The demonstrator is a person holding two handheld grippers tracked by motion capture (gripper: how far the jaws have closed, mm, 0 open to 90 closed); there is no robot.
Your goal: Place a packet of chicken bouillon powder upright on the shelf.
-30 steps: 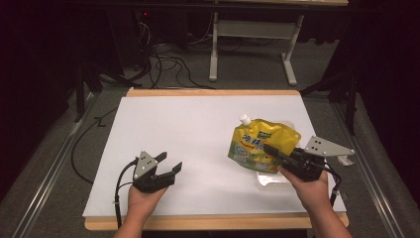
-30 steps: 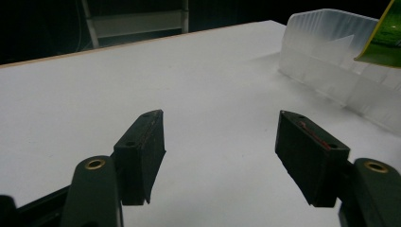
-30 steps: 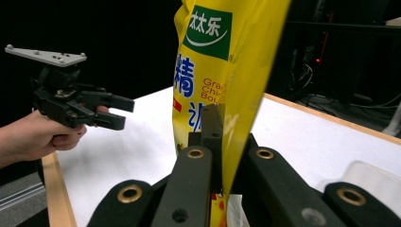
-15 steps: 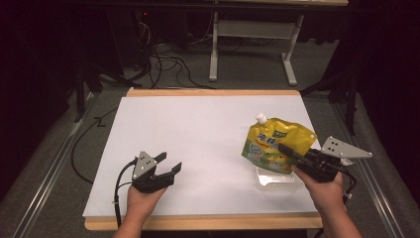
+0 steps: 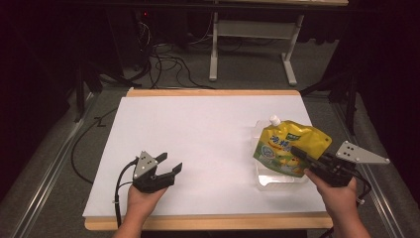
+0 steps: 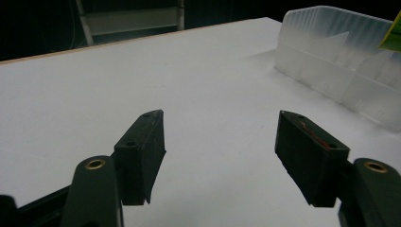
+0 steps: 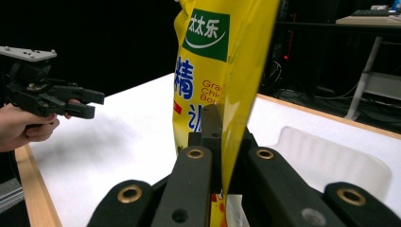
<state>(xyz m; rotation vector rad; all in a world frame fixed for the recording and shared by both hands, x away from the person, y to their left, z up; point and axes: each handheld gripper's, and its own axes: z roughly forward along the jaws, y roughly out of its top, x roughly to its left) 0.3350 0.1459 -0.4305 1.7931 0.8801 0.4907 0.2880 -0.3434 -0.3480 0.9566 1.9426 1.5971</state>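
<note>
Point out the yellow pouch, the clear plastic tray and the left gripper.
yellow pouch (image 5: 283, 148), high view, on its printed front.
clear plastic tray (image 6: 331, 56), left gripper view, on its frosted side wall.
left gripper (image 5: 170, 164), high view, midway between its open jaws.

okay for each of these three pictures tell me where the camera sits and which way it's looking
High view: above the person's side, looking forward and down on the white table; both forearms, left hand-held gripper and right hand-held gripper show.
Left gripper view: rides the left hand-held gripper, looking across the table between open jaws toward the clear tray.
Right gripper view: rides the right hand-held gripper, jaws shut on the yellow pouch; left hand beyond.
Shared: pouch, tray, table.
</note>
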